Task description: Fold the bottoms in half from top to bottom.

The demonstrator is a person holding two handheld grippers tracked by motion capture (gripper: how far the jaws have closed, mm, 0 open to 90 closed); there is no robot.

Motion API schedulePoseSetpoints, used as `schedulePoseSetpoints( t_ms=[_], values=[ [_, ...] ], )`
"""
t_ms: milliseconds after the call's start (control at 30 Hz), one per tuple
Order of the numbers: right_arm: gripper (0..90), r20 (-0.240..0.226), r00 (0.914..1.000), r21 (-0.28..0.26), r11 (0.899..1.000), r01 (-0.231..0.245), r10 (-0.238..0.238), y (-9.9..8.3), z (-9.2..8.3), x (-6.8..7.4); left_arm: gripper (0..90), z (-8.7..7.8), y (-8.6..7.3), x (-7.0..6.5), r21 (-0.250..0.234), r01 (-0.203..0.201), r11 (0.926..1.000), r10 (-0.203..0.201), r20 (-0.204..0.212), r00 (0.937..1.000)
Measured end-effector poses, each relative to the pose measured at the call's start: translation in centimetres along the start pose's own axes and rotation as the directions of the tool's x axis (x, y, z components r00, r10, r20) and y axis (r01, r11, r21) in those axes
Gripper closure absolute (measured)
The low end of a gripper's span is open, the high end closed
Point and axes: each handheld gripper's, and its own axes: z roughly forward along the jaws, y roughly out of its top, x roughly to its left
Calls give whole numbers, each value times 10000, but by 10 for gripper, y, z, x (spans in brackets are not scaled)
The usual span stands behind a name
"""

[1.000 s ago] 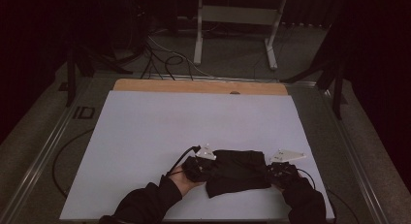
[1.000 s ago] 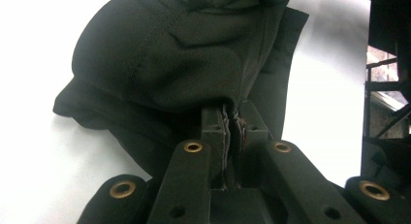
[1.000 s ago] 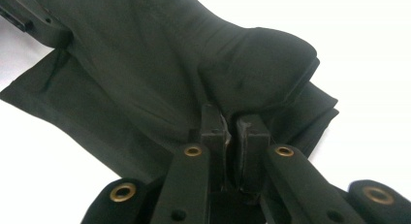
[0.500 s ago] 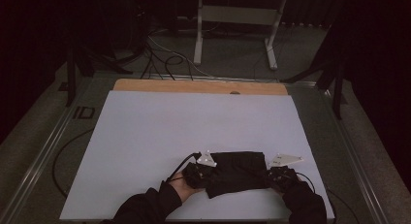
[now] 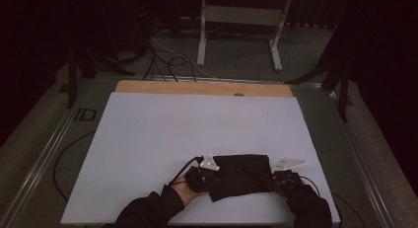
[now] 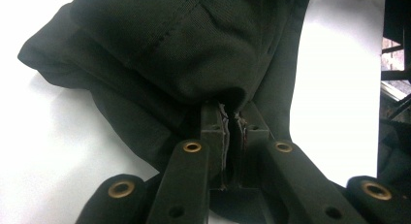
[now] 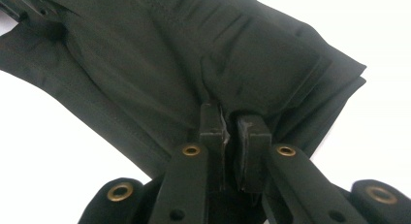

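Note:
A folded black cloth (image 5: pixel 241 174) lies on the white table sheet (image 5: pixel 197 129) near the front edge. My left gripper (image 5: pixel 211 179) is at the cloth's left end, shut on a pinch of the fabric; the left gripper view has the black cloth (image 6: pixel 194 54) bunched over my left gripper (image 6: pixel 233 118). At the cloth's right end, my right gripper (image 5: pixel 272 181) is shut on the fabric too. In the right gripper view the cloth (image 7: pixel 203 54) folds up from my right gripper (image 7: pixel 231 118), its layered edge toward the right.
A wooden strip (image 5: pixel 202 88) borders the far edge of the table sheet. Beyond it, cables (image 5: pixel 167 60) and a white metal stand (image 5: pixel 241 20) are on the floor. Metal rails (image 5: pixel 44 154) run along both table sides.
Both hands drew slightly toward the front edge, and the cloth came with them. Both grips stay the same.

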Motion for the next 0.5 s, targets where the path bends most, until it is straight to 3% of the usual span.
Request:
schedulePoseSetpoints(
  t_ms=[300,500],
  values=[
    [820,76,9999,26,9999,111,-111,1,0,1,828,0,-1,-3,-29,-204,9998,204,-58,9998],
    [714,-103,9999,14,9999,129,-129,2,-6,1,686,-10,0,-4,-195,-226,9996,227,81,9997]
  ],
)
